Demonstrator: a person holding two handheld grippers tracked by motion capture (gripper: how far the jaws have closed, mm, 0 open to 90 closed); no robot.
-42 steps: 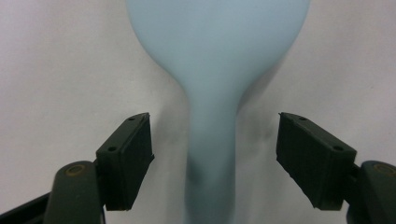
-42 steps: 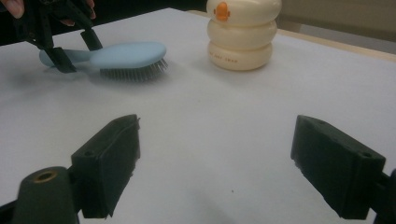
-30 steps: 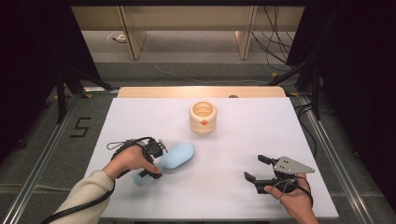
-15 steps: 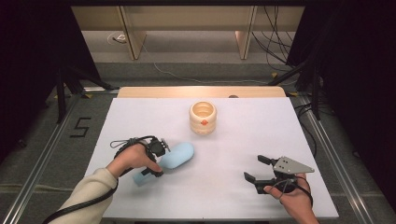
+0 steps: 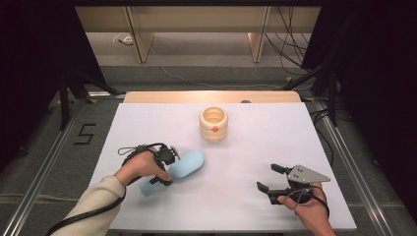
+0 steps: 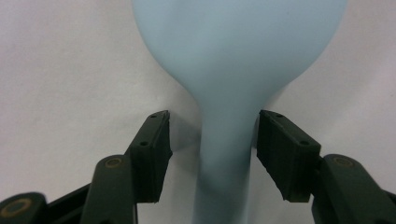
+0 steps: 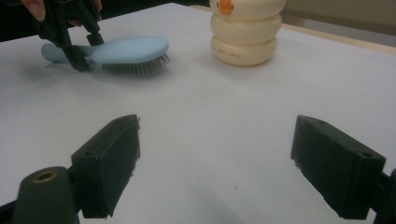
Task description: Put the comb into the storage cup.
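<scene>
1. Left tongs (image 6: 212,140) straddle the brush (image 5: 184,164) handle, jaws spread, a gap showing on both sides of the handle. Nothing gripped yet, by my read.
2. Step in hand, as I judge it: closing on the handle. I'd keep the handle centred between the pads (image 6: 154,154), stay on the narrow neck just below the head, and squeeze square to it so the brush doesn't roll.
3. Right tongs (image 5: 273,179) sit wide open and empty at about 4 o'clock on the tabletop (image 5: 295,137), well apart from the brush.
4. Brush lies at about 8 o'clock of the tabletop, bristles down. Long axis runs 8 to 2 o'clock in the high view: handle end toward 8, under my left hand (image 5: 140,167), head toward 2.
5. Cream jar (image 5: 214,124) stands upright at 12 o'clock, apart from the brush.
</scene>
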